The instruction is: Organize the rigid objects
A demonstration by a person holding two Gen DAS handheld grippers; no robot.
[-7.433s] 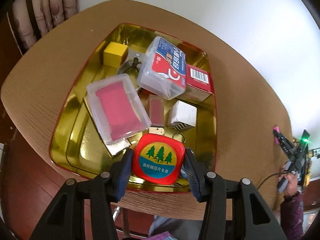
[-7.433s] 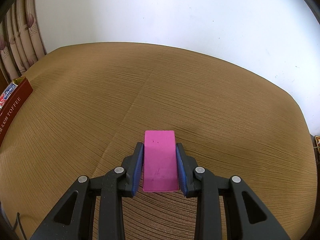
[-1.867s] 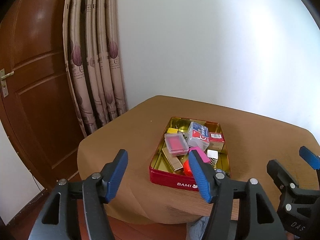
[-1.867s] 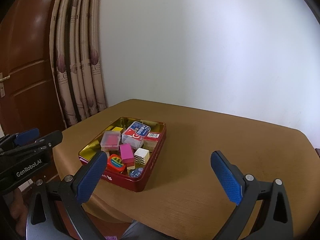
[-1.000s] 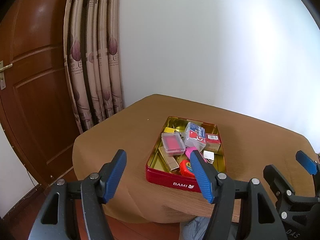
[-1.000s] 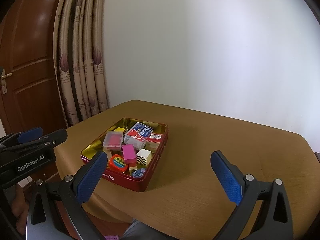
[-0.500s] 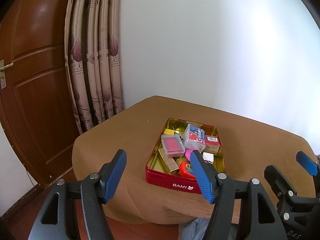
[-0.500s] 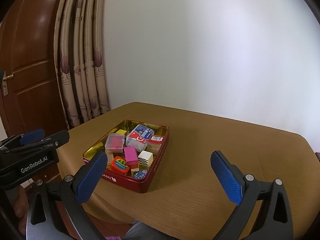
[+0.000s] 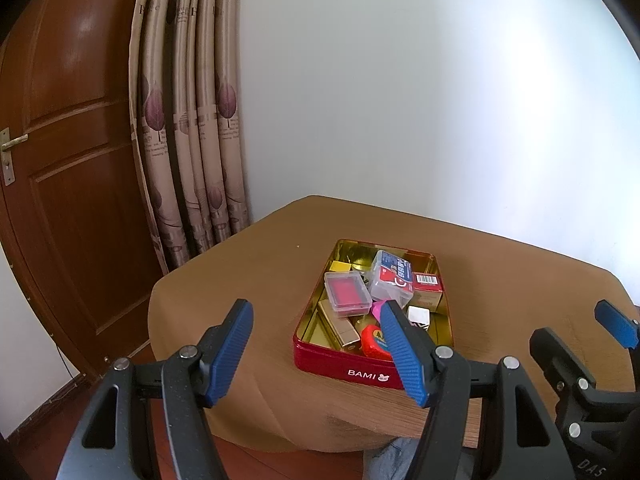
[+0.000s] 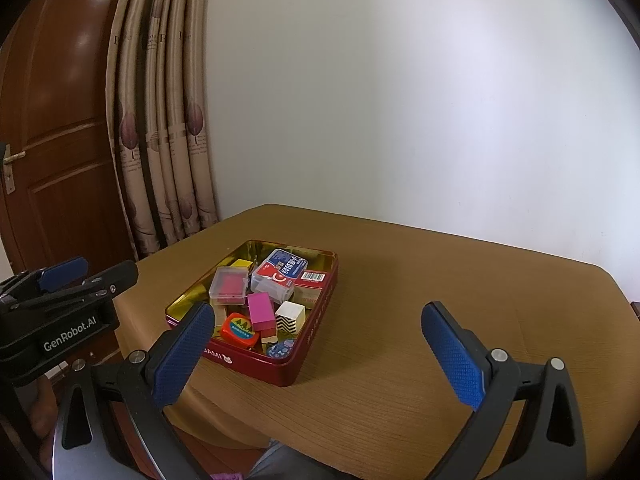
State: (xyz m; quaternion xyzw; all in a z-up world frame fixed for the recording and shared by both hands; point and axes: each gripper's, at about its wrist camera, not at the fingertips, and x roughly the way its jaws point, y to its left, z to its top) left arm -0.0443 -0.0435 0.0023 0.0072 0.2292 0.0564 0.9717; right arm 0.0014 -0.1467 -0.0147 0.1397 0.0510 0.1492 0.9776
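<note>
Both grippers held back from the table's near edge, well short of the red tin [image 10: 308, 346]. Left gripper [image 9: 320, 354] spread wide, nothing between its blue pads; right gripper [image 10: 320, 354] spread wider, likewise empty. Seen from the right wrist, the left tool off at the left margin, apart from everything.

Red tin sitting on the brown table [image 10: 440, 312], toward its left half, gold-lined and crowded: clear case with a red insert [image 10: 229, 286] at the left, printed plastic box [image 10: 278, 270] propped against a red carton with a barcode [image 10: 314, 280] at the back, yellow block [image 10: 241, 264] in the far corner, pink block [image 10: 261, 312] lying across the middle, white cube with black zigzags [image 10: 291, 316] just beside it, round red tape measure [image 10: 239, 330] near the front wall. No loose item visible on the table outside the tin (so, by the look of it, little or nothing left to gather).

Judged step: pause and check, or a last tidy-up. If tidying, best to approach from above and not from the front wall, to avoid nudging the tin along the smooth tabletop. Pink block the likeliest candidate for straightening: perched on its neighbours, not flat on the floor of the tin. Narrowing the tongs before descent advisable, given the tight packing; wide pads liable to snag the zigzag cube or the tape measure. Gripping across the block's short sides, lifting clear, then laying it flat in the barer gold strip by the left wall. Printed plastic box also leaning, perhaps prone to slide if its support shifts.
</note>
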